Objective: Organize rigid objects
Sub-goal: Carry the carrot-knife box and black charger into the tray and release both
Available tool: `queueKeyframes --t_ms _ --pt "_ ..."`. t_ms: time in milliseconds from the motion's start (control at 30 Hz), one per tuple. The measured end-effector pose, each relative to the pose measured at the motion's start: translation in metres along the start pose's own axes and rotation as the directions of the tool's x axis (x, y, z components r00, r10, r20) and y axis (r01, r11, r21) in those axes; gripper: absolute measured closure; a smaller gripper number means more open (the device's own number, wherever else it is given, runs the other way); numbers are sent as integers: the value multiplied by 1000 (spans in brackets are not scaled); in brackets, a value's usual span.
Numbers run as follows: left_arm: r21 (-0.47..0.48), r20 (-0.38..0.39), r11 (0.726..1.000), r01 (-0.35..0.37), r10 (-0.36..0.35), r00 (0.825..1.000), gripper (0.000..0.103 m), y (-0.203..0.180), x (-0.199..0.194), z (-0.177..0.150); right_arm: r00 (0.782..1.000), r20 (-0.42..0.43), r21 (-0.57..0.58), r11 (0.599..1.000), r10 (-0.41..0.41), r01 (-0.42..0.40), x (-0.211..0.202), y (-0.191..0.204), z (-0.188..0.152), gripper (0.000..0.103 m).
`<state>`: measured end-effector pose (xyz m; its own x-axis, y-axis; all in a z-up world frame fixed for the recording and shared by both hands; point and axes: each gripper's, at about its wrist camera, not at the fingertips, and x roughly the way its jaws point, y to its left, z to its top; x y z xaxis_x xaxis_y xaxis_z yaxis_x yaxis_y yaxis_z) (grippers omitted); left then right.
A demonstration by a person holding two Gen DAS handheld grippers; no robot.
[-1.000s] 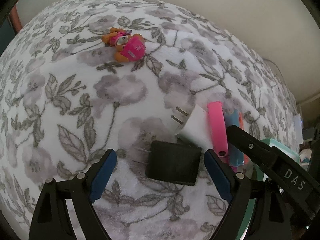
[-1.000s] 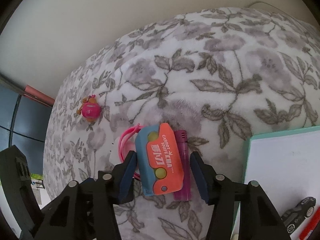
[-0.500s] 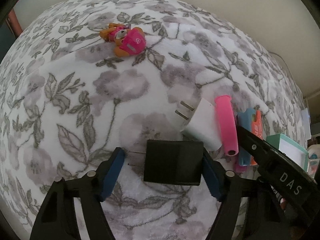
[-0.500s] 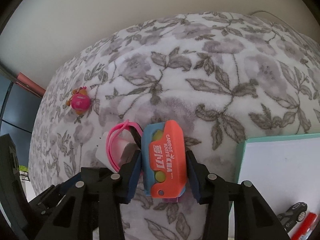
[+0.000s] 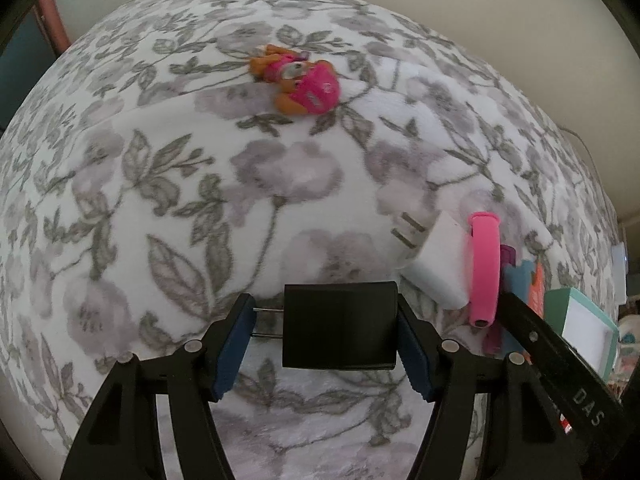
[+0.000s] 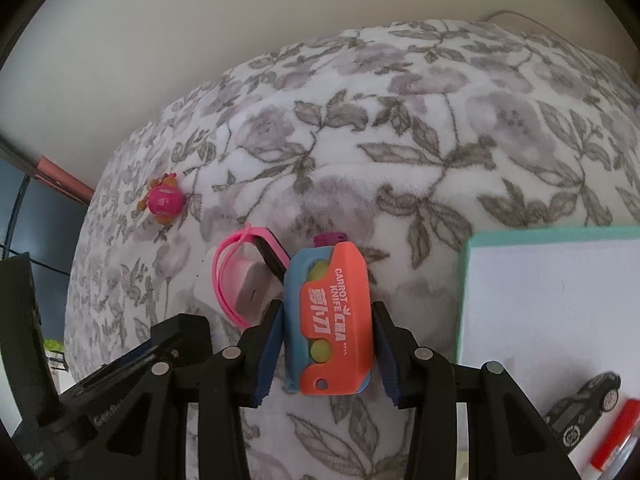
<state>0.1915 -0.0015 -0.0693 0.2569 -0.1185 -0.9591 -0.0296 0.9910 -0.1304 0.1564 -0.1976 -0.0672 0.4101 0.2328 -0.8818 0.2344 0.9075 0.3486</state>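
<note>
Lower centre of left view: left gripper [image 5: 326, 340] clamped on black charger [image 5: 340, 326], prongs against left pad; stiff, light, slick. Lower centre of right view: right gripper [image 6: 326, 346] grasping carrot knife [image 6: 330, 320] by flat sides; rigid, light.

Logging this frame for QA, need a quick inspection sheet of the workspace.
Surface: floral blanket, soft and uneven.
Job's things: black charger; carrot knife; white charger; pink band; purple item under the knife; toy pup apart.
Clutter: teal box holding a toy car and a red item.
Grippers: left gripper shut on black charger; right gripper shut on carrot knife.
Cables: thin cord at blanket's far edge.
Surroundings: plain wall.
</note>
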Motion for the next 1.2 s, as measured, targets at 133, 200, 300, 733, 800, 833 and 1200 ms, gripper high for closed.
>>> queueKeyframes --t_ms 133,200,300,733,800,833,1200 --pt "-12 8 1000 -6 6 1000 34 8 -8 -1 1000 4 22 1000 17 -18 -6 -4 -7 58" --pt "-13 16 1000 -8 9 1000 34 8 -15 -2 999 10 37 999 33 -34 -10 -7 -11 58" --pt "-10 28 1000 -9 9 1000 34 4 -25 -3 999 20 52 998 46 -47 -17 -11 -16 58" --pt "67 93 998 10 -16 996 34 -43 -64 -16 992 110 128 989 53 -67 -76 -34 -36 58" --pt "75 95 997 21 -29 995 34 -54 -64 -17 991 126 139 989 38 -56 -85 -40 -38 58" --pt "82 96 996 31 -39 995 34 -60 -67 -19 991 136 148 988 20 -40 -90 -45 -39 58" --pt "179 119 982 57 -79 990 34 -118 -81 -40 983 163 249 967 -87 44 -119 -101 -48 58"
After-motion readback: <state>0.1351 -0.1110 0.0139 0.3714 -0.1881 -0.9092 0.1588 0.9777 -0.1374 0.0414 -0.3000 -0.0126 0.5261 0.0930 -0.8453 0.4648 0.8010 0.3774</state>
